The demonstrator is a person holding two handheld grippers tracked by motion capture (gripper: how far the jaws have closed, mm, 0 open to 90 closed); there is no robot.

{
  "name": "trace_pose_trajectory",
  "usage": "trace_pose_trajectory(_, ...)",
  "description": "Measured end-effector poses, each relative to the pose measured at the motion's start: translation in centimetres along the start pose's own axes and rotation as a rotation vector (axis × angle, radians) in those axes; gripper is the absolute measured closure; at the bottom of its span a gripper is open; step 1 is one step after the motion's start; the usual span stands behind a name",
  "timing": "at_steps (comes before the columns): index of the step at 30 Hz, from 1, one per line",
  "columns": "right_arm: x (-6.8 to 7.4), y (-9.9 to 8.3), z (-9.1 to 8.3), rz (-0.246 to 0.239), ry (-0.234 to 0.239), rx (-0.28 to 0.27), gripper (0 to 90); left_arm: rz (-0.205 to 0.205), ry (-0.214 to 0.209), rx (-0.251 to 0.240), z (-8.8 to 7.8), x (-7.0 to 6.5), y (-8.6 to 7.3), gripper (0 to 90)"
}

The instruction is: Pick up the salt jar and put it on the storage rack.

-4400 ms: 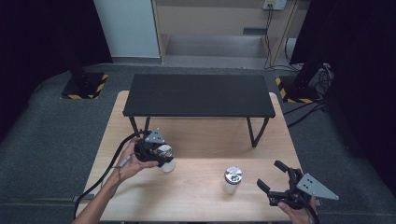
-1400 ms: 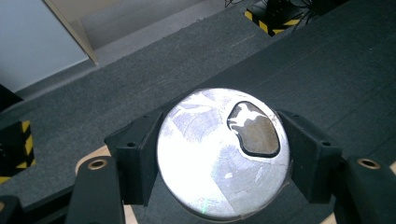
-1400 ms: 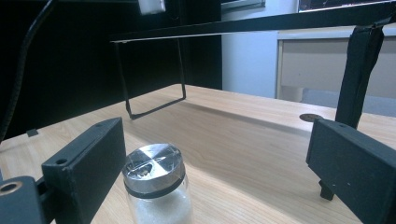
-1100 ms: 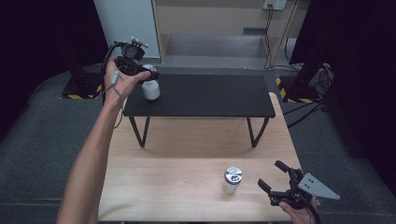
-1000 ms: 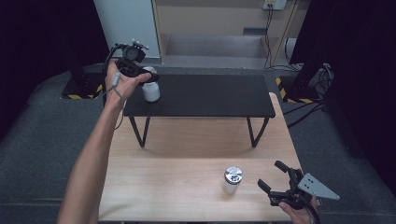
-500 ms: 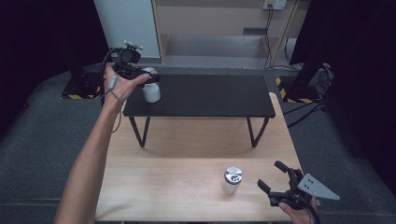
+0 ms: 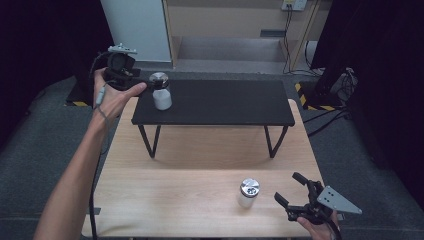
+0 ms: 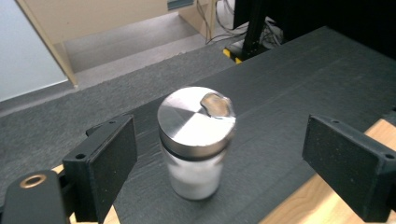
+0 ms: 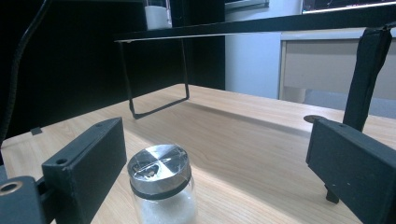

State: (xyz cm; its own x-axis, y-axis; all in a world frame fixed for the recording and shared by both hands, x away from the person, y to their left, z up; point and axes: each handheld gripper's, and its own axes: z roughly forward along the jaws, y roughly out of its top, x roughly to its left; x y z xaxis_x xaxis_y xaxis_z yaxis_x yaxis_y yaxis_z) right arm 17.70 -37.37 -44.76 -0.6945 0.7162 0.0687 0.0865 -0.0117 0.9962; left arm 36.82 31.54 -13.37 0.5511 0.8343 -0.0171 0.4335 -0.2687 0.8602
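1. The left gripper [image 7: 145, 86] stands with its jaws spread, and they have just been opening. The first shaker [image 8: 196, 140], a glass jar of white grains with a shiny metal lid, sits between the pads but neither pad presses on it.
2. That shaker stands upright just ahead of the left gripper, on the near left corner of the black shelf [image 7: 220, 102], a raised metal-legged stand on the wooden bench [image 7: 200, 165].
3. Risk, as I judge it: the shaker is close to the shelf's edge and the gaps to the two pads look unequal. If the left gripper pulls away sideways instead of straight back, a pad could clip the shaker and tip it off the shelf onto the bench below.
4. The right gripper [image 7: 296, 196] rests low over the bench's near right part, jaws wide open and holding nothing.
5. The second shaker [image 9: 161, 186] stands just ahead of it, nearer one pad than the other, untouched.
6. Risk here: closing off-centre would let one pad meet the glass first and shove or topple the shaker. Its smooth lid gives poor purchase if gripped too high.
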Motion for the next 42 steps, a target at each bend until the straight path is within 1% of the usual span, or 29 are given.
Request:
trace_pose_trajectory(4, 0.0, 0.0, 0.0, 0.002, -0.001, 0.000, 4.9, 0.020, -0.024, -0.017, -1.6, -0.3, -0.5, 8.1)
trace_pose_trajectory(7, 0.0, 0.0, 0.1, -0.002, 0.001, 0.002, 4.9, 0.051, -0.047, -0.031, -2.9, -0.7, -1.1, 7.4)
trace_pose_trajectory(11, 0.1, 0.0, 0.1, -0.004, 0.003, 0.001, 4.9, 0.074, -0.080, -0.064, -4.2, -1.0, -2.3, 7.1)
trace_pose_trajectory(13, 0.1, 0.0, 0.1, -0.002, 0.003, 0.002, 4.9, 0.076, -0.105, -0.084, -4.8, -1.1, -3.1, 7.1)
trace_pose_trajectory(17, 0.1, 0.0, 0.2, -0.004, 0.002, 0.003, 4.9, 0.091, -0.124, -0.104, -5.6, -1.4, -4.3, 7.1)
trace_pose_trajectory(20, 0.1, 0.0, 0.2, -0.005, 0.003, 0.002, 4.9, 0.080, -0.142, -0.131, -6.0, -1.5, -5.8, 7.1)
trace_pose_trajectory(23, 0.1, 0.0, 0.2, -0.003, 0.002, 0.004, 4.9, 0.062, -0.147, -0.149, -6.2, -1.5, -7.3, 6.9)
trace_pose_trajectory(25, 0.2, 0.0, 0.2, -0.002, 0.003, 0.005, 4.9, 0.035, -0.155, -0.172, -6.1, -1.3, -8.7, 6.9)
trace_pose_trajectory(27, 0.2, 0.0, 0.3, 0.000, 0.004, 0.006, 5.0, 0.012, -0.149, -0.180, -5.9, -1.2, -9.8, 6.8)
trace_pose_trajectory(28, 0.2, 0.0, 0.3, 0.001, 0.004, 0.008, 5.0, 0.003, -0.156, -0.187, -5.8, -1.0, -10.4, 6.3)
trace_pose_trajectory(30, 0.2, 0.0, 0.4, 0.001, 0.004, 0.009, 5.0, 0.013, -0.148, -0.196, -5.6, -1.0, -11.3, 6.3)
trace_pose_trajectory(33, 0.2, 0.0, 0.4, 0.000, 0.004, 0.011, 5.0, 0.020, -0.150, -0.222, -5.2, -1.0, -12.9, 6.3)
trace_pose_trajectory(35, 0.2, 0.0, 0.4, -0.001, 0.003, 0.012, 5.0, 0.035, -0.150, -0.236, -5.0, -1.1, -13.7, 6.3)
trace_pose_trajectory(37, 0.3, 0.0, 0.4, 0.000, 0.002, 0.011, 5.0, 0.050, -0.159, -0.266, -5.0, -1.3, -14.9, 6.3)
trace_pose_trajectory(38, 0.3, 0.0, 0.4, 0.001, 0.001, 0.010, 5.0, 0.061, -0.160, -0.270, -4.9, -1.4, -15.3, 6.4)
trace_pose_trajectory(39, 0.3, 0.0, 0.4, 0.002, 0.001, 0.011, 5.0, 0.074, -0.153, -0.270, -4.8, -1.6, -15.7, 6.4)
trace_pose_trajectory(41, 0.3, 0.0, 0.4, 0.004, 0.003, 0.018, 5.0, 0.107, -0.142, -0.255, -4.6, -2.0, -16.2, 6.4)
trace_pose_trajectory(42, 0.3, 0.0, 0.4, 0.003, 0.003, 0.019, 5.0, 0.116, -0.139, -0.250, -4.5, -2.2, -16.5, 6.3)
